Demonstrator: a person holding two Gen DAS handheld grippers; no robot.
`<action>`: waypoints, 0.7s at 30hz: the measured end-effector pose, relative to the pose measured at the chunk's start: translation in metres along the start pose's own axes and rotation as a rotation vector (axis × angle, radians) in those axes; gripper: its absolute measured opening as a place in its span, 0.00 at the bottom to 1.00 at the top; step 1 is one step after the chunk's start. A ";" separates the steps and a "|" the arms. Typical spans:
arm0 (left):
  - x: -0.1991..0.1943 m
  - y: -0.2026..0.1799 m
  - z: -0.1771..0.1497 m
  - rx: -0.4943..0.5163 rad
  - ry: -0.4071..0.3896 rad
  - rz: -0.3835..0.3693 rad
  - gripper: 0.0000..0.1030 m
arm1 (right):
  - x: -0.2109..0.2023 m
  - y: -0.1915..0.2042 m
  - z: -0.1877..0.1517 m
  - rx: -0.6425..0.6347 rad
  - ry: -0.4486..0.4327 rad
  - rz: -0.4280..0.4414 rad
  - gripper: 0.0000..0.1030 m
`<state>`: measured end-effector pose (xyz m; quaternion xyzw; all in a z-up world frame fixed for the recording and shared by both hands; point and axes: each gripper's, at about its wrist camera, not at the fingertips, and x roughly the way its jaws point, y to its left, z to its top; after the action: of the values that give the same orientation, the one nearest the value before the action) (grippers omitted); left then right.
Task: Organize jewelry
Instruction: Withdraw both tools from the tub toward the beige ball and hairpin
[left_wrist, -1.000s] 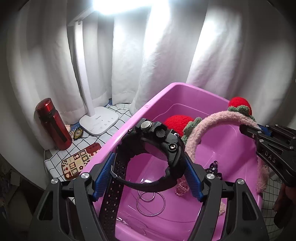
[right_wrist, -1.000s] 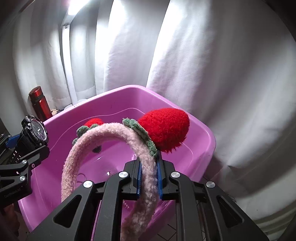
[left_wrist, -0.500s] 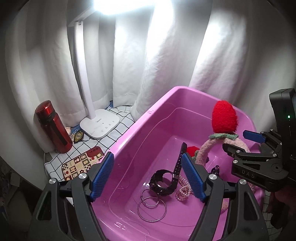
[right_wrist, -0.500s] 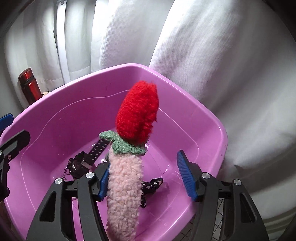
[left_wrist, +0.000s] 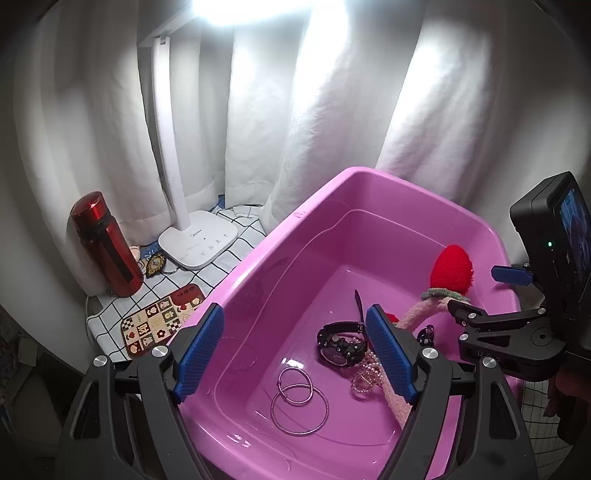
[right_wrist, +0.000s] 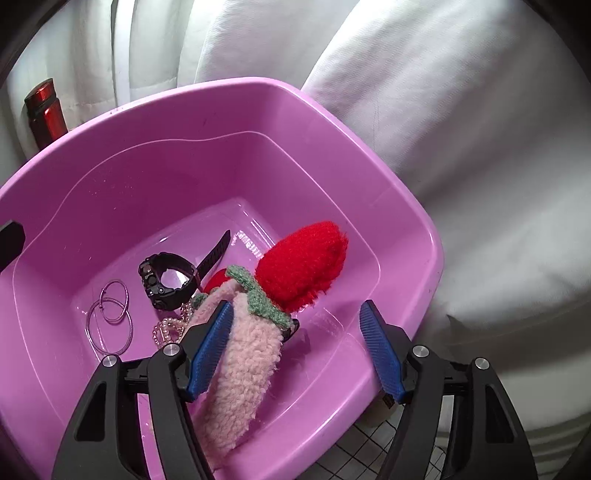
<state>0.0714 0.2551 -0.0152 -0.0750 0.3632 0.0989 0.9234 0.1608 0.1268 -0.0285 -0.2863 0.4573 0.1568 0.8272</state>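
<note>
Both tools releasing over the pink tub (right_wrist: 413, 206). Left tool (left_wrist: 295, 354): jaws opening, nothing between them; watch (left_wrist: 341, 345) lies on the tub floor beside the hoops (left_wrist: 297, 397) and bead string (left_wrist: 365, 374). Right tool (right_wrist: 295, 350): jaws opening, fuzzy headband (right_wrist: 243, 362) between them, leaning on the left pad (not gripped). Lift straight up so the pad doesn't drag the headband out.
</note>
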 end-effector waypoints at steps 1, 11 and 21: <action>-0.001 -0.001 0.000 0.000 -0.001 -0.002 0.75 | -0.003 -0.001 -0.001 0.003 -0.003 0.021 0.66; -0.015 -0.007 -0.002 0.002 -0.019 -0.012 0.75 | -0.038 -0.027 -0.011 0.133 -0.111 0.147 0.66; -0.039 -0.029 -0.009 0.020 -0.034 -0.047 0.75 | -0.079 -0.052 -0.050 0.252 -0.235 0.198 0.66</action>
<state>0.0445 0.2197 0.0067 -0.0727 0.3464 0.0749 0.9323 0.1123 0.0558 0.0349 -0.1137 0.3997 0.2114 0.8847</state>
